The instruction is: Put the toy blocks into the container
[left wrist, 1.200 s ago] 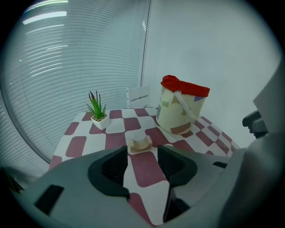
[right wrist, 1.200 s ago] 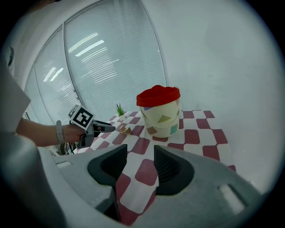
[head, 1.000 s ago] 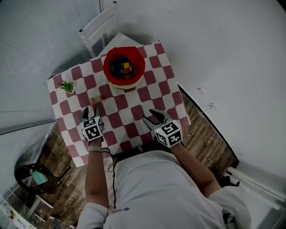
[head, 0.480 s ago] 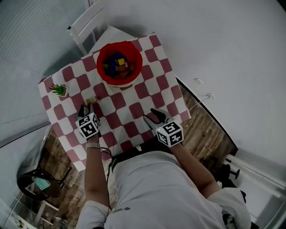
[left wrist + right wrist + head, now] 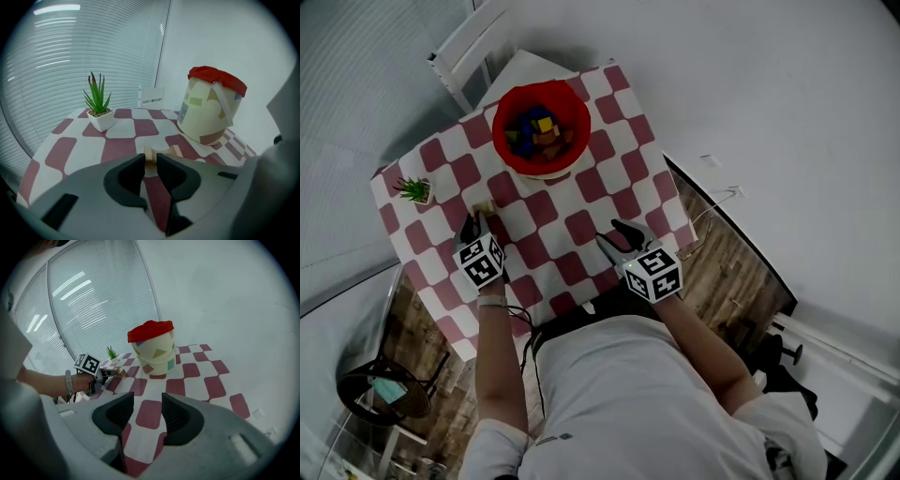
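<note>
A pale wooden block point(image 5: 485, 206) point(image 5: 149, 153) lies on the red-and-white checked table point(image 5: 581, 187). My left gripper point(image 5: 476, 219) point(image 5: 150, 164) is at the block, its jaws closing with the block between the pads, which touch its sides. The cream bucket with a red rim point(image 5: 501, 142) point(image 5: 211, 110) point(image 5: 154, 352) stands at the table's far side and holds several coloured blocks point(image 5: 538, 129). My right gripper point(image 5: 613, 234) point(image 5: 147, 401) hovers open over the table's near right part, with nothing between its jaws.
A small potted plant point(image 5: 414, 189) point(image 5: 98, 112) stands at the table's left edge. A white chair point(image 5: 464, 56) sits behind the table. The table's right edge drops to a wooden floor point(image 5: 722, 272). A round stool point(image 5: 380, 389) is at the lower left.
My left gripper has moved forward to the wooden block and its jaws have closed in around it. The right gripper has stayed where it was.
</note>
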`<action>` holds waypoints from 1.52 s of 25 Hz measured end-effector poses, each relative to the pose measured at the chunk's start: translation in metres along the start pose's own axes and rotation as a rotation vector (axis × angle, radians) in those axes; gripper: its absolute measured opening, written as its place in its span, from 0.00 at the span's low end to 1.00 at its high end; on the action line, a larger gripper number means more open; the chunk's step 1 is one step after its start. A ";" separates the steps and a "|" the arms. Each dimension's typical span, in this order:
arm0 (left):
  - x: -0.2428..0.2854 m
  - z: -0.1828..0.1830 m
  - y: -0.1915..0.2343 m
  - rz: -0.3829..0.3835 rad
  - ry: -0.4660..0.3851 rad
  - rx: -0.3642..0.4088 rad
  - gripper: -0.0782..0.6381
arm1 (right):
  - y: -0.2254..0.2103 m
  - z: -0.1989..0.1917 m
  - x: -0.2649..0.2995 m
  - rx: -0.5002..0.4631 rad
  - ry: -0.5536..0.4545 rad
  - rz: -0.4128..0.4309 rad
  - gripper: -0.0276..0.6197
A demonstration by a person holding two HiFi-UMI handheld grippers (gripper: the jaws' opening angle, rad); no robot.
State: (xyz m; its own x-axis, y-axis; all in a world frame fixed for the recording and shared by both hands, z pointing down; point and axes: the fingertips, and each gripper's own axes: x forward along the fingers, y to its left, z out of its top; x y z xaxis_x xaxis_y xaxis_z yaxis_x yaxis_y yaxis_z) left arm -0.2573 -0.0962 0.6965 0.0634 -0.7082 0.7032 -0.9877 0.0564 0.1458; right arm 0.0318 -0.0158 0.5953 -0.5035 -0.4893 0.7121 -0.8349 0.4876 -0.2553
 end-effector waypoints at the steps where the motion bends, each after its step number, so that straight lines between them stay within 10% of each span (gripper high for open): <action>1: -0.001 0.001 0.000 -0.003 -0.005 -0.008 0.22 | 0.000 0.000 -0.001 0.000 -0.002 -0.001 0.33; 38: -0.119 0.061 -0.046 0.063 -0.212 0.036 0.19 | 0.008 0.046 -0.023 -0.101 -0.116 0.177 0.33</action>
State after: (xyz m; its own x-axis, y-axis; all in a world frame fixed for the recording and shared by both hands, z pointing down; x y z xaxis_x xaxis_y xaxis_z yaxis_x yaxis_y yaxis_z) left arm -0.2282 -0.0575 0.5636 -0.0265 -0.8363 0.5476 -0.9934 0.0831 0.0788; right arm 0.0260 -0.0340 0.5468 -0.6668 -0.4670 0.5807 -0.7080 0.6403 -0.2981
